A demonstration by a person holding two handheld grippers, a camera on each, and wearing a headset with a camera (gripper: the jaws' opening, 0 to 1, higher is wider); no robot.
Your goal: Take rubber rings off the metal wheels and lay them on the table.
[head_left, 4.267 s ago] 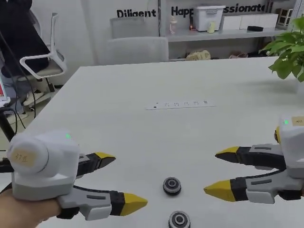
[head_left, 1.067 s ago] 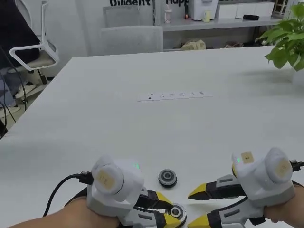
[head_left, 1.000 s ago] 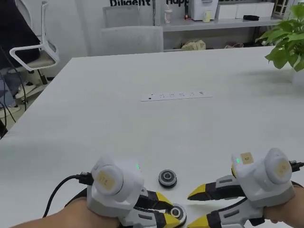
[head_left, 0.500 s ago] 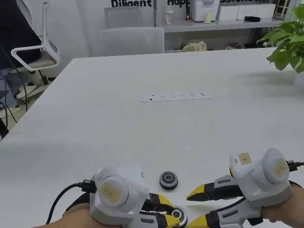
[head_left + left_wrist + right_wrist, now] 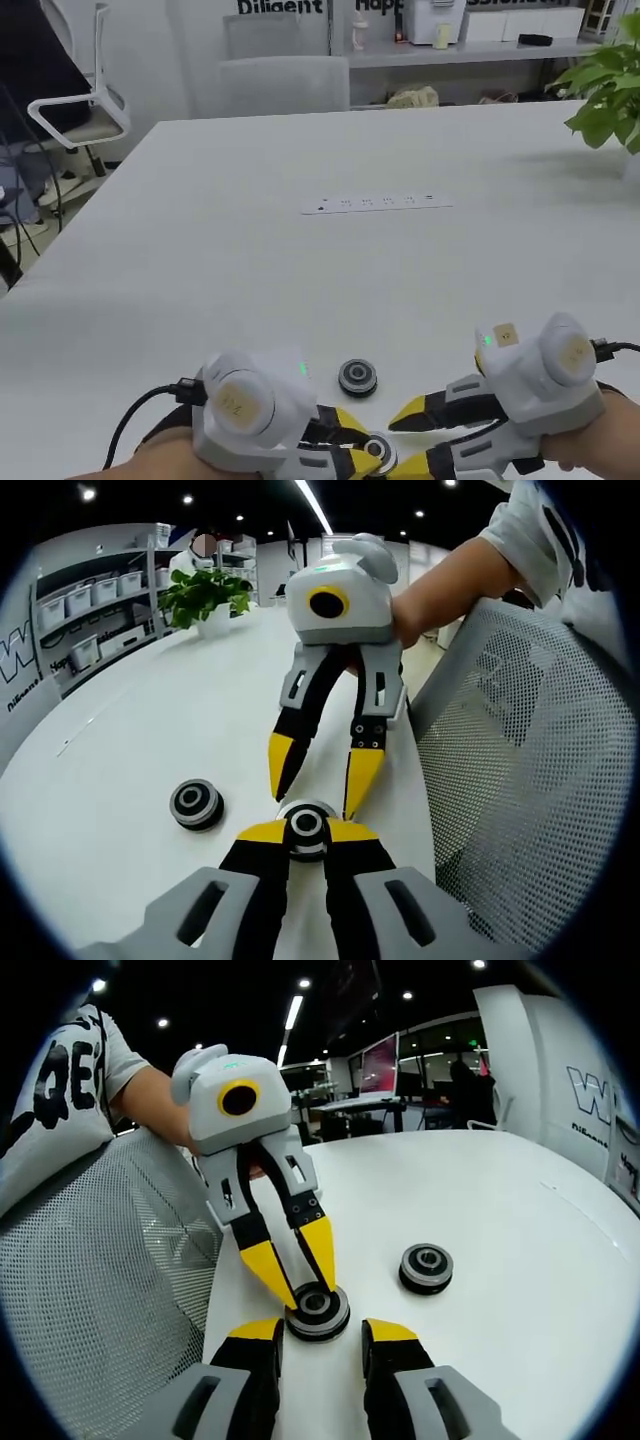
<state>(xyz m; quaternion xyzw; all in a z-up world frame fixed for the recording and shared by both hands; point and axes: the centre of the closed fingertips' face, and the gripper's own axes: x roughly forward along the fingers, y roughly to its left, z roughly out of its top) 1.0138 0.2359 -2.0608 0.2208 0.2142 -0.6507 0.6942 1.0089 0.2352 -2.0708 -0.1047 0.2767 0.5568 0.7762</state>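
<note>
The left hand-held gripper (image 5: 305, 832) clasps a wheel (image 5: 306, 818) on the bench (image 5: 120, 750). The right hand-held gripper (image 5: 320, 782) points at it, jaws parted. A second wheel (image 5: 196, 803) lies nearby.

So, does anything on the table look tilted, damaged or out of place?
Nothing stands out. The far metal wheel lies flat alone; the near metal wheel lies flat, clamped by the left gripper, with the open right gripper close to it.
</note>
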